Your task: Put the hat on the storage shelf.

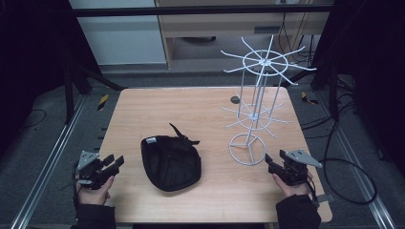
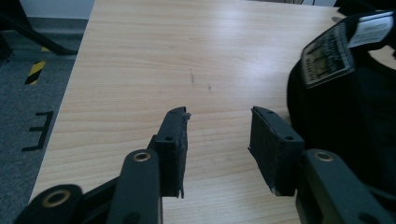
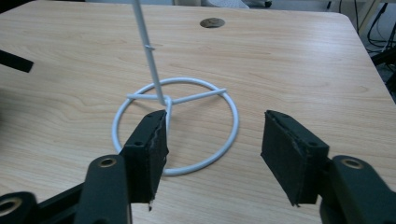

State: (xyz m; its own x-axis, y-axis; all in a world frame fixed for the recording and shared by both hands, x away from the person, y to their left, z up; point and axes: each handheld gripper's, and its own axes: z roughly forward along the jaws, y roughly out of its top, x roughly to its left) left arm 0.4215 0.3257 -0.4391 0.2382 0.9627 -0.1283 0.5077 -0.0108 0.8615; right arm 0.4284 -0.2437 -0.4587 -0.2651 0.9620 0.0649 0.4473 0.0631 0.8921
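Note:
A black bag [image 1: 170, 162] with a white label lies on the wooden table [image 1: 200, 109], left of centre; its labelled edge [image 2: 345, 51] shows at the right of the left gripper view. A white wire rack [image 1: 258, 95] with spoke arms stands at the right, and its ring base [image 3: 177, 123] lies just ahead of the right jaws. My left gripper [image 1: 116, 162] hovers at the table's near left, open, with bare wood between its jaws [image 2: 219, 140]. My right gripper [image 1: 268, 161] sits at the near right, open and holding nothing [image 3: 215, 140].
A small round grommet [image 1: 235, 99] is set in the table behind the rack. Cables [image 1: 353, 167] trail over the grey floor to the right. Metal rails [image 1: 52, 157] run along the table's left side, with yellow-black tape marks [image 1: 102, 101] on the floor.

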